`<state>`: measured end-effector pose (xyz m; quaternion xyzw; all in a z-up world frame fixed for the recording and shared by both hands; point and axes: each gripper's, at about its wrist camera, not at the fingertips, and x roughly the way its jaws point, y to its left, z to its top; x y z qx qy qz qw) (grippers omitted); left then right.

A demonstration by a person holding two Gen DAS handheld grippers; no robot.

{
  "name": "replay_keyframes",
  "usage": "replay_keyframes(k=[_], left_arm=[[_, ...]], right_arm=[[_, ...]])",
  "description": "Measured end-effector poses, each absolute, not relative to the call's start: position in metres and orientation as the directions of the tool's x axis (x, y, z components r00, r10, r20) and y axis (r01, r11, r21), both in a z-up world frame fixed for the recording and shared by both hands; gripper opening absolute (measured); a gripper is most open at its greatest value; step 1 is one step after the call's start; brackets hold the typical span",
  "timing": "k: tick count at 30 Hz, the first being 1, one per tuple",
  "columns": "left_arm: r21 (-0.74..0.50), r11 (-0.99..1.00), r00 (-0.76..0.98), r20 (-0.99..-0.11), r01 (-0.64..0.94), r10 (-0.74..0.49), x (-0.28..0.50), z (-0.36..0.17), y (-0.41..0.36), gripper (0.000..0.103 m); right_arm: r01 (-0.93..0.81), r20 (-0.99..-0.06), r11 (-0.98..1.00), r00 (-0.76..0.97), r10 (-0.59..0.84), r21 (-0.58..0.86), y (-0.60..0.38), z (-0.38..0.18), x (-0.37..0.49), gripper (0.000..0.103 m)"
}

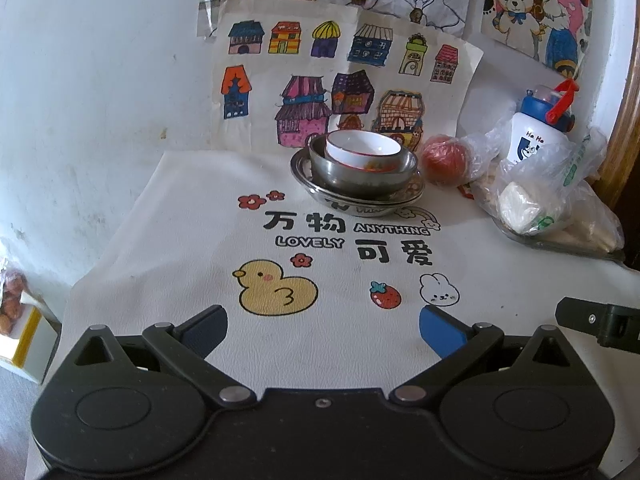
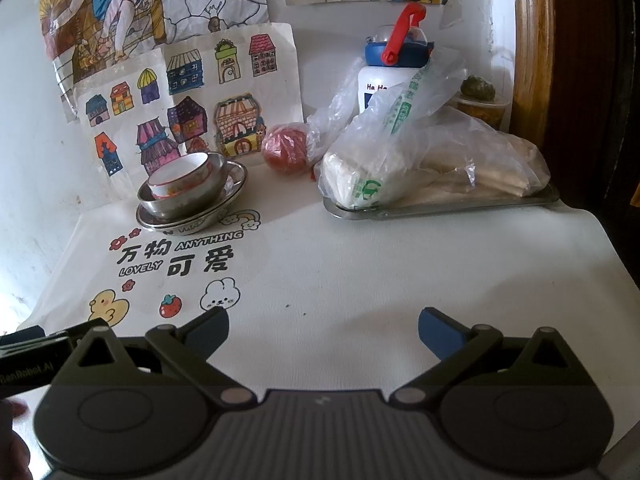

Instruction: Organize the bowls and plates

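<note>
A white bowl with a red rim (image 1: 362,148) sits inside a steel bowl (image 1: 360,174), which rests on stacked steel plates (image 1: 356,202) at the back of the white table. The same stack shows in the right wrist view: white bowl (image 2: 180,174), steel bowl (image 2: 184,198), plates (image 2: 192,220). My left gripper (image 1: 322,330) is open and empty, low over the table well in front of the stack. My right gripper (image 2: 323,330) is open and empty, to the right of the left one.
A red round object (image 1: 444,159) lies right of the stack. A steel tray (image 2: 440,206) holds plastic bags of food (image 2: 420,160) and a white bottle with a blue lid (image 2: 396,68). Drawings hang on the wall (image 1: 100,80). The printed table cover (image 1: 340,240) spans the table.
</note>
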<state>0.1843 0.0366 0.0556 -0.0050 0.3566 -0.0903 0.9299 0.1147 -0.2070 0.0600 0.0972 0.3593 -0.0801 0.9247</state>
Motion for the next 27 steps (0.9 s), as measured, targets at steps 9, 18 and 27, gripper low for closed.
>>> replay_keyframes(k=[9,18,27], left_arm=[[-0.098,0.982,0.701,-0.689,0.162,-0.185,0.1853,0.0556,0.0368,0.102],[-0.083,0.981,0.695,-0.695,0.176,-0.184,0.1847,0.0564,0.0336,0.102],[-0.074,0.976,0.689,-0.698,0.204,-0.197,0.1839,0.0562,0.0316,0.101]], right_arm=[[0.215,-0.681,0.969,0.728,-0.076,0.122,-0.2057,0.0596,0.115,0.103],[0.211,-0.68,0.97,0.729,-0.073,0.123,-0.2051,0.0596,0.1149,0.103],[0.207,-0.68,0.97,0.73,-0.066,0.128,-0.2045,0.0594,0.1146,0.103]])
